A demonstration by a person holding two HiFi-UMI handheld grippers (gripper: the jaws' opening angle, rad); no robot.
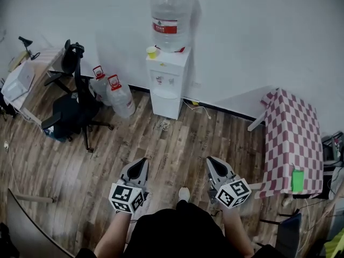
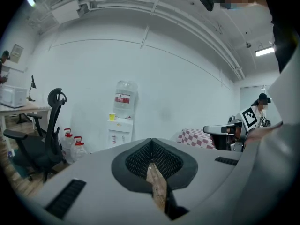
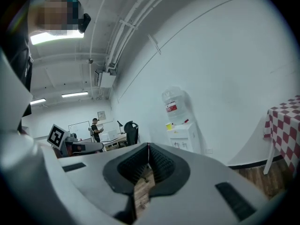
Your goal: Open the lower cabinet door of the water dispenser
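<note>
- The water dispenser [image 1: 167, 82] stood against the white wall. It carried a large bottle [image 1: 171, 18] on top, with a yellow cup [image 1: 152, 52] beside the bottle's base.
- The lower cabinet door [image 1: 166, 105] formed the bottom part of the dispenser's front. It appeared shut and flush with the body, with no gap visible. It was too small in every view to make out a handle or a hinge side.
- The left gripper [image 1: 141, 165] was well short of the dispenser, with open wooden floor [image 1: 177, 144] between them. Its jaws were clenched tip to tip with nothing between them.
- The right gripper [image 1: 213, 162] was also well apart from the dispenser and pointed towards it. Its jaws were pressed together and empty.
- Two spare bottles [image 1: 113, 93] stood just to the dispenser's left in the head view, with an office chair [image 1: 72, 104] beyond them. A checked table [image 1: 293, 138] stood well to the dispenser's right.
- Assessment: no step on the door itself had been completed, and neither gripper was within reach of it.
- Outstanding, in my judgement: close the distance to the dispenser, bring one gripper down to the door's level, part its jaws to catch the door's edge or handle, and swing the door out.
</note>
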